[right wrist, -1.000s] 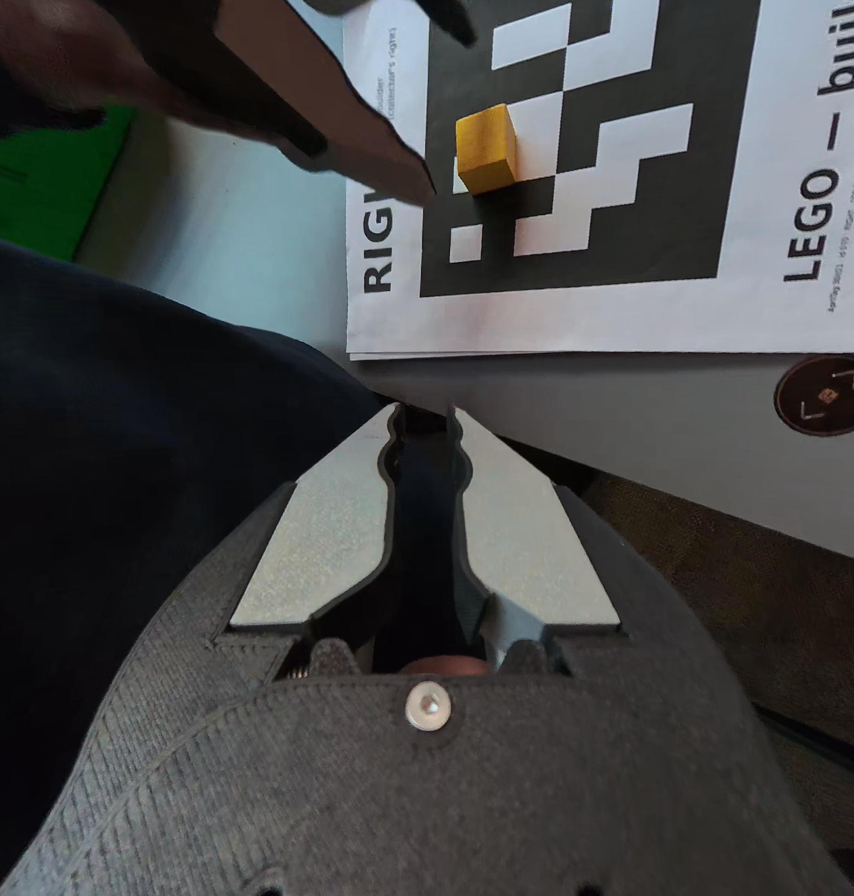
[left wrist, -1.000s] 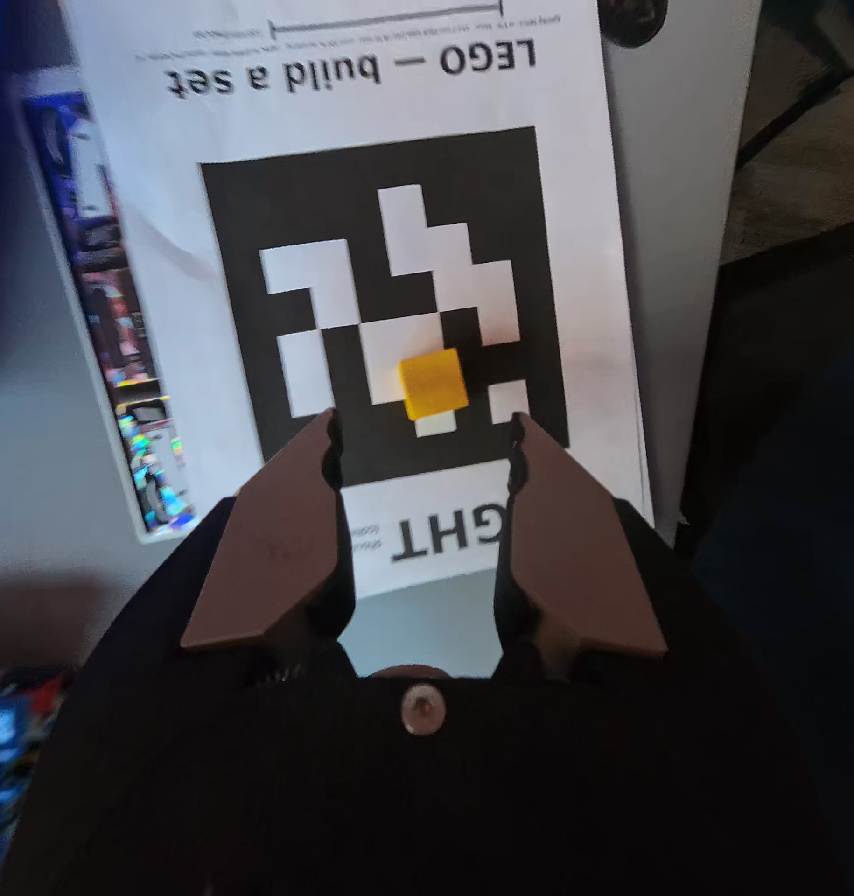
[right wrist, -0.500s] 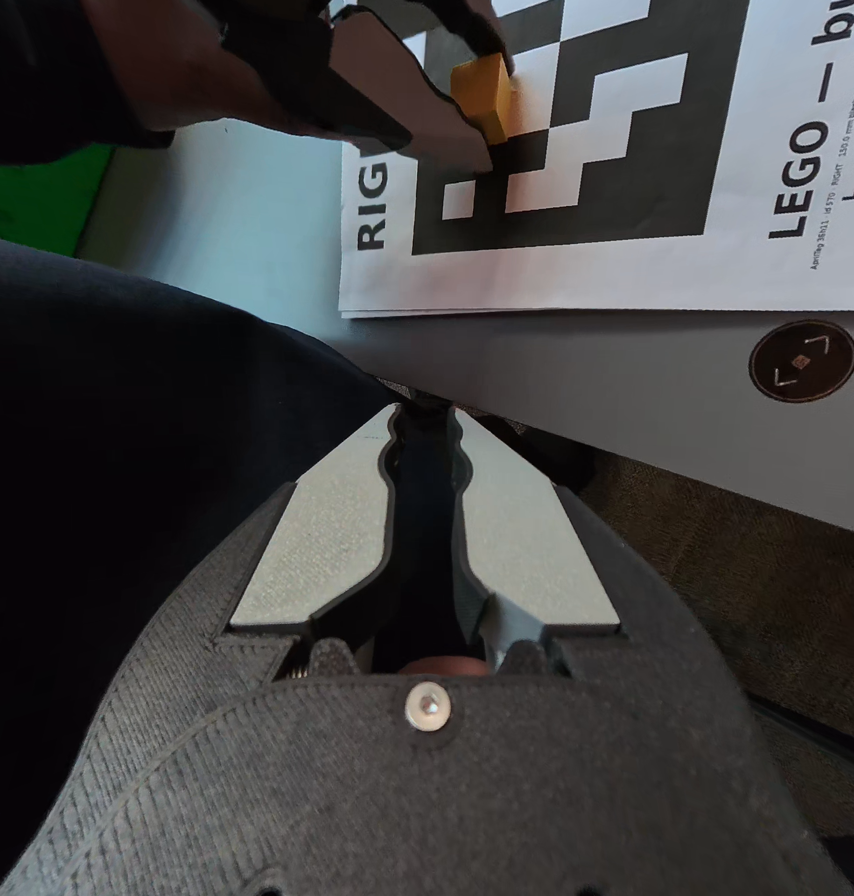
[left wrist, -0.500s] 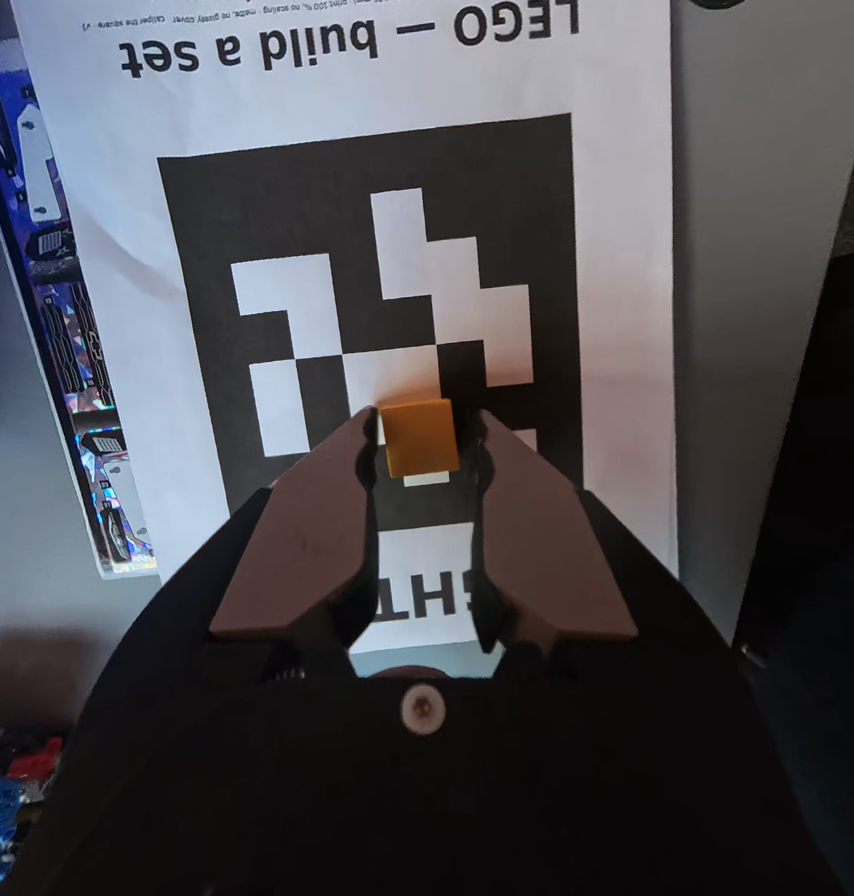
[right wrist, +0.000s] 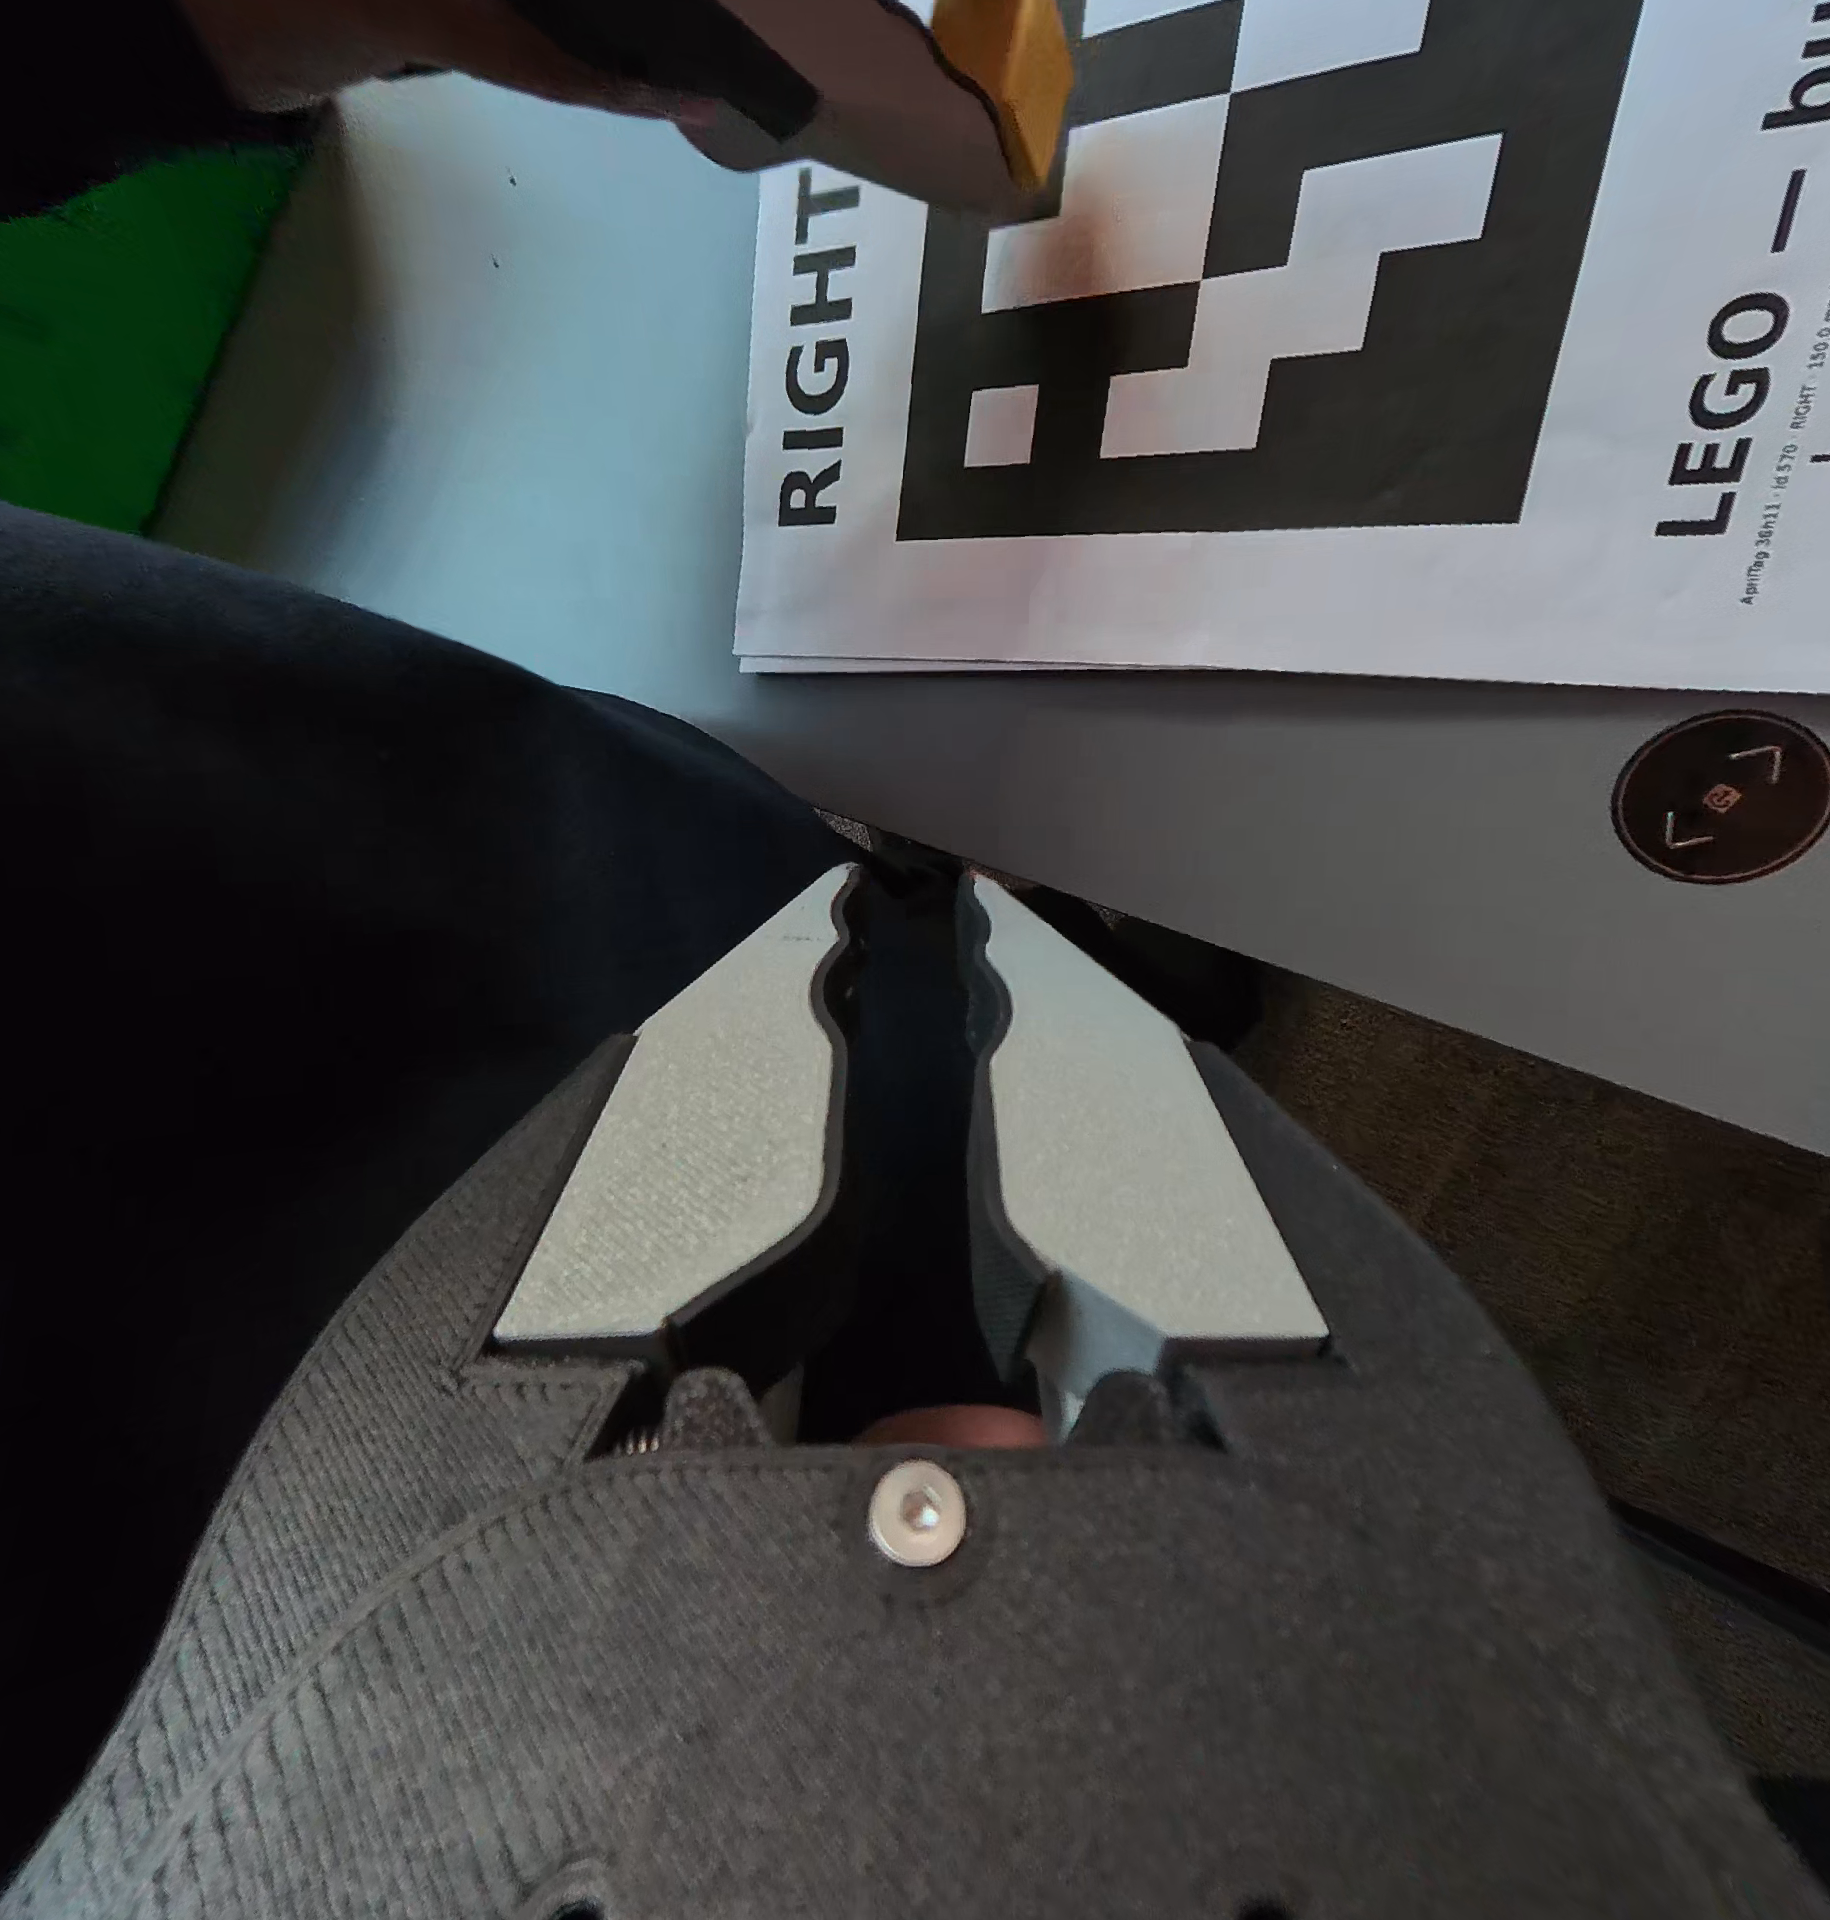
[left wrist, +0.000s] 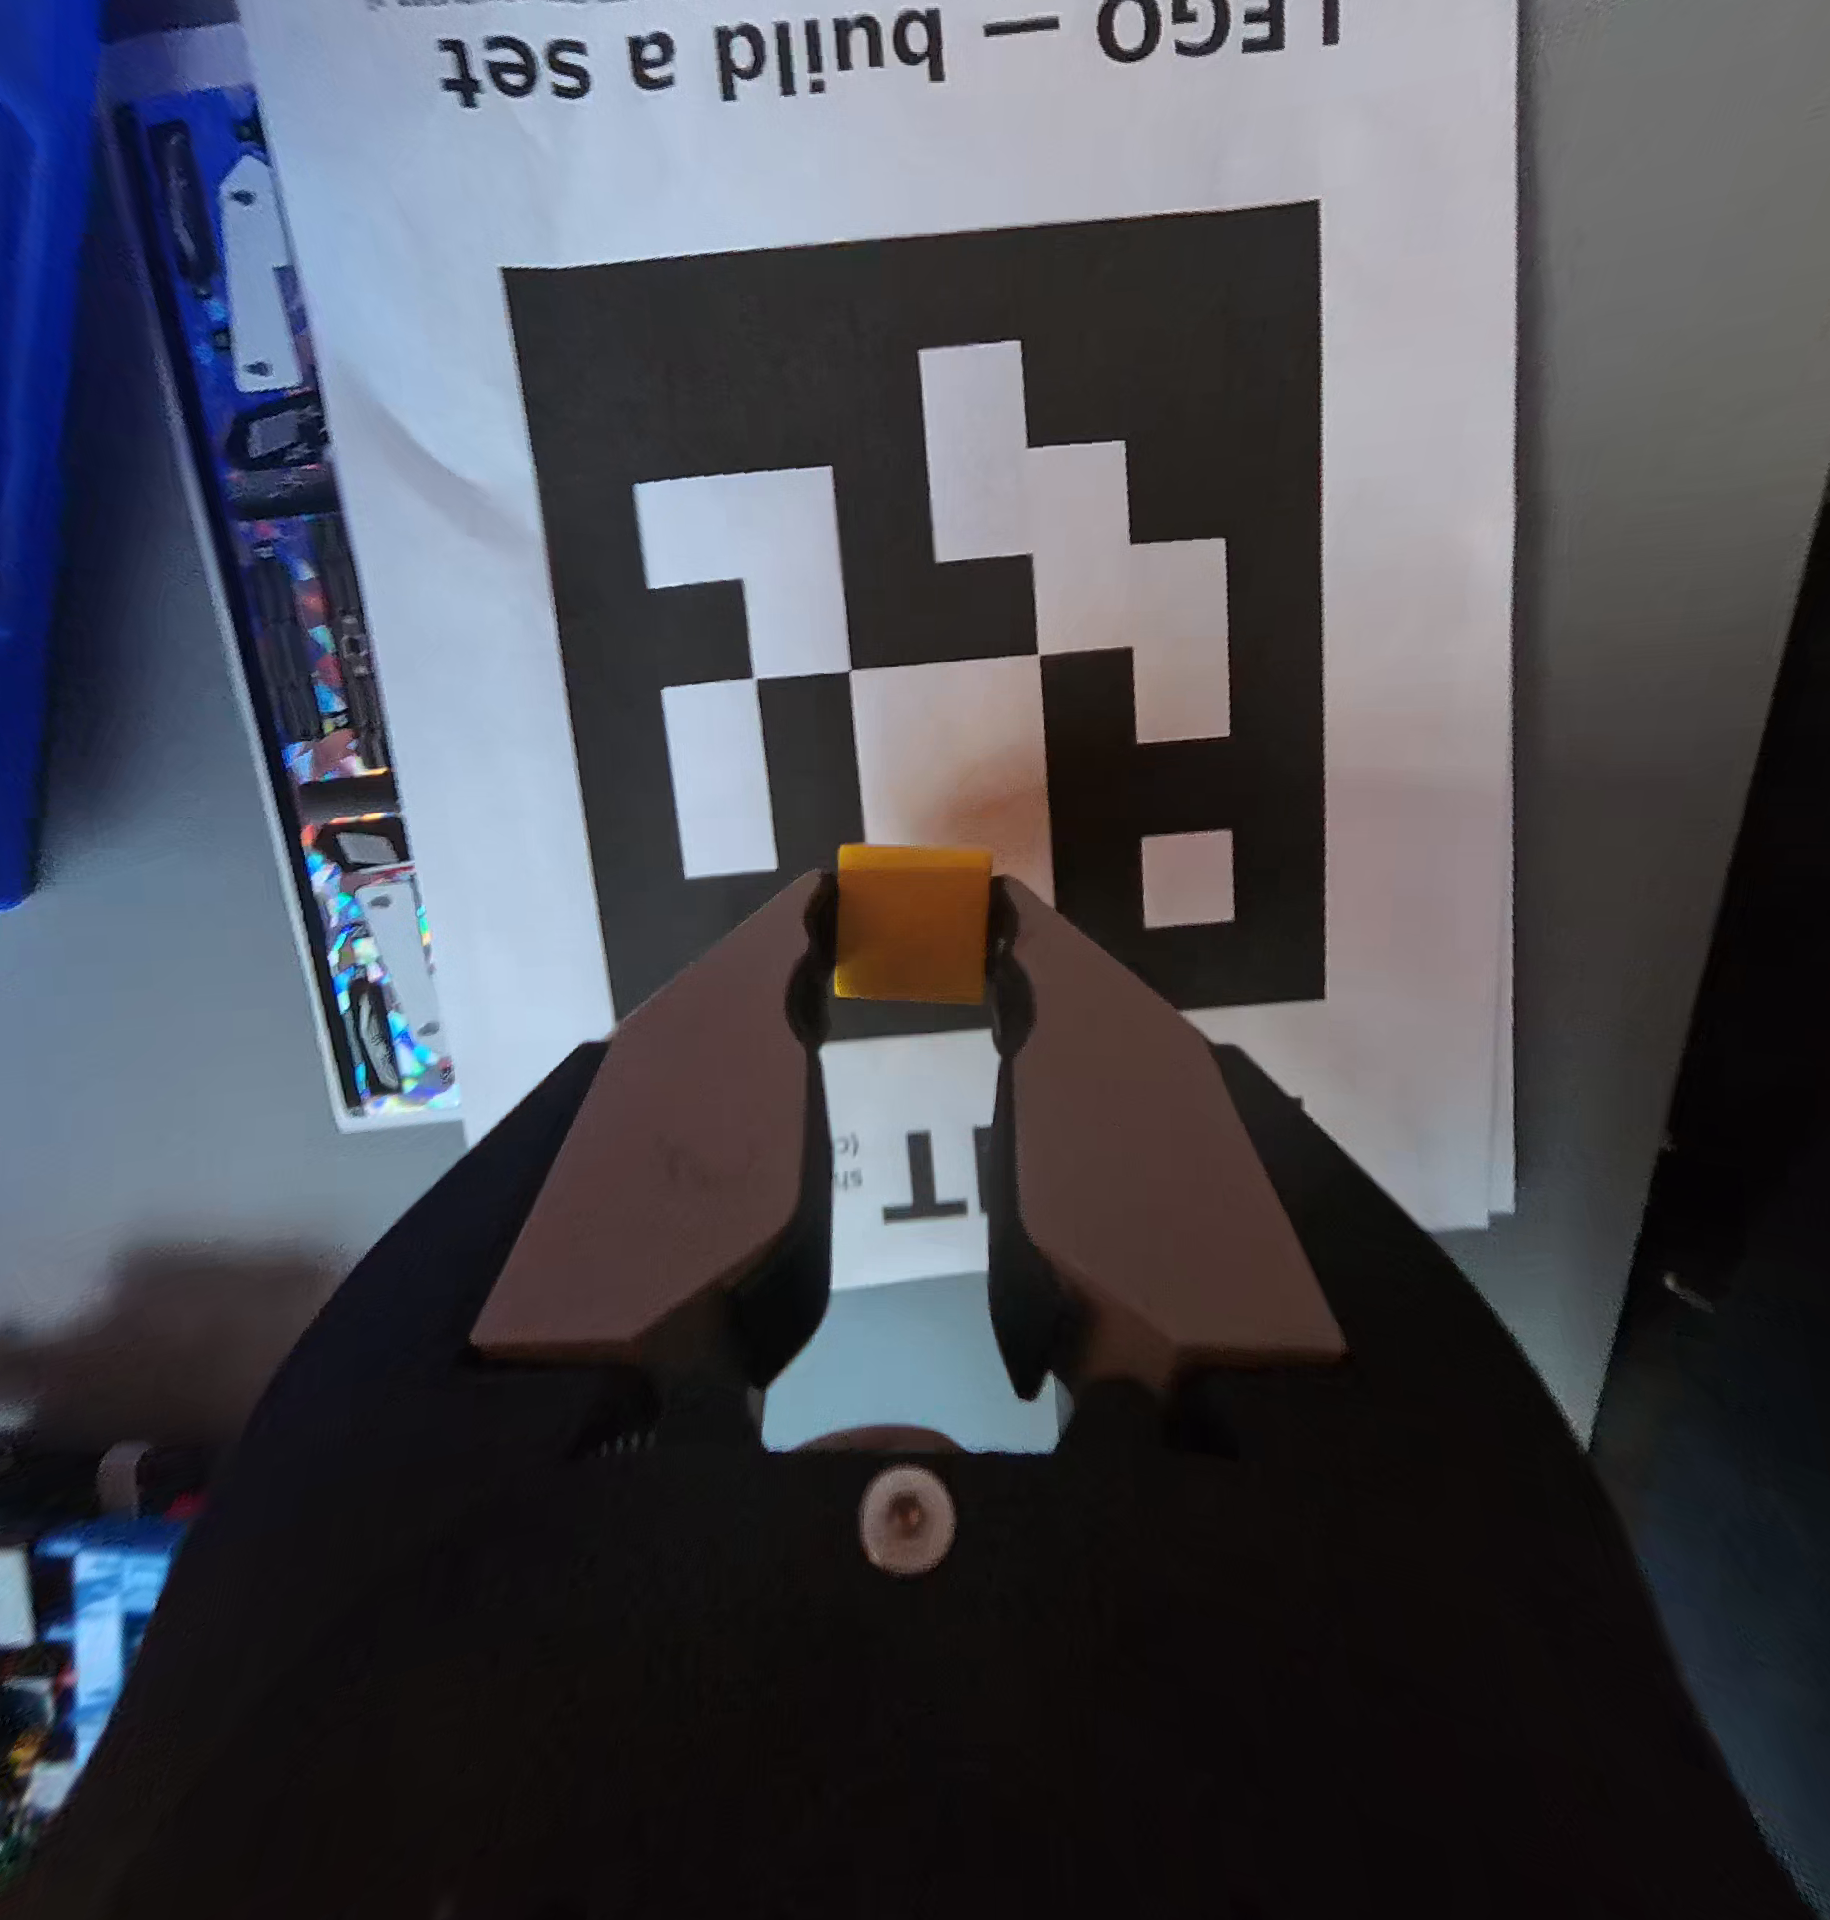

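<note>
My left gripper [left wrist: 911, 920] is shut on a small yellow block [left wrist: 911, 925], with both brown fingertips pressed on its sides. It holds the block a little above a white paper sheet [left wrist: 1410, 520] printed with a black-and-white square marker. The block's shadow lies on the sheet. The right wrist view shows the same block [right wrist: 1010, 73] in the brown fingers [right wrist: 890, 135] at the top edge. My right gripper [right wrist: 906, 894] hangs below the grey table's edge [right wrist: 1306, 790]. Its grey fingers stand a narrow gap apart with nothing between them.
A blue bin [left wrist: 7, 416] and a shiny printed booklet [left wrist: 319, 675] lie left of the sheet. Loose bricks [left wrist: 38, 1610] lie at the lower left. A round dark sticker [right wrist: 1724, 797] sits on the table. A green object [right wrist: 80, 312] and a person's dark clothing [right wrist: 267, 935] are on the left. My right fingertips sit around 20 cm from my left ones.
My left gripper moved forward over the yellow block, closed its fingers on it and lifted it off the marker sheet. The right gripper stayed still with its narrow gap unchanged.
</note>
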Available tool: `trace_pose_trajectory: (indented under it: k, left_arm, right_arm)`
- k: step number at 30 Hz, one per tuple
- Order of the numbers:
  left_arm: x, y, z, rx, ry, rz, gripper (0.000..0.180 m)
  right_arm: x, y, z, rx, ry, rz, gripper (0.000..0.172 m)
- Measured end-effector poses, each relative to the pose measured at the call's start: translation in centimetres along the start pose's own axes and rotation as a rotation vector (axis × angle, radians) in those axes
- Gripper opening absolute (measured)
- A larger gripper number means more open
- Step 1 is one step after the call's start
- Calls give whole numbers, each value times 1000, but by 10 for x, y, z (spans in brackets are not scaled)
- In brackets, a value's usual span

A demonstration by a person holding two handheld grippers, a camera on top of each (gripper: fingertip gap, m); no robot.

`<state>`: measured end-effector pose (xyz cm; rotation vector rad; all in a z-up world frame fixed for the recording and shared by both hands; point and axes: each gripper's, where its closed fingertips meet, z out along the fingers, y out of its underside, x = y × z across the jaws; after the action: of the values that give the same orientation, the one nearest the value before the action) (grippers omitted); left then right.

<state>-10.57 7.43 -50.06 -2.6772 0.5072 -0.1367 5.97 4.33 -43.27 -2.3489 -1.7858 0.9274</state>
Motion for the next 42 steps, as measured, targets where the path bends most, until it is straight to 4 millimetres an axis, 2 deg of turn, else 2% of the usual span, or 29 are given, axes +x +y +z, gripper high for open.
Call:
trace_pose_trajectory:
  k: [2,4,8,12,14,16,19,21,24,25,27,29,32,35,38,42]
  left_arm:
    - [-1,-4,-18,78,34,-12,26]
    - [3,-18,-50,223,113,-36,26]
    - [14,-52,-144,534,305,-70,26]
    - [10,-71,-224,726,323,-43,27]
    - [10,-76,-252,787,325,-19,27]
    - [12,-77,-268,794,294,22,27]
    - [17,-74,-276,753,220,99,27]
    - [21,-71,-275,706,190,141,27]
    - [25,-70,-272,684,161,163,27]
    - [25,-69,-271,678,154,161,27]
    - [25,-69,-269,673,143,158,27]
    - [23,-64,-263,632,118,172,26]
    - [26,-60,-260,617,116,186,27]
    - [25,-61,-262,622,110,187,27]
    - [21,-57,-258,606,115,176,27]
    - [2,-38,-255,545,70,143,27]
  right_arm:
    - [0,-2,1,8,-1,3,15]
    - [-2,-4,2,9,-6,-2,15]
    - [-6,-8,8,5,-19,-19,15]
    - [-12,-15,14,-6,-31,-50,15]
    - [-19,-29,11,22,-54,-59,16]
    - [-34,-66,-4,130,-105,-56,16]
    - [-69,-143,-53,370,-206,-96,7]
    - [-91,-187,-86,483,-234,-166,1]
    - [-119,-226,-111,561,-251,-249,0]
    - [-128,-230,-111,550,-268,-264,0]
    - [-142,-220,-91,434,-297,-296,1]
    - [-140,-215,-77,400,-232,-319,0]
    - [-144,-226,-87,502,-259,-262,0]
    - [-136,-214,-68,390,-236,-237,0]
    - [-143,-214,-70,420,-278,-246,1]
    - [-129,-207,-59,397,-273,-134,3]
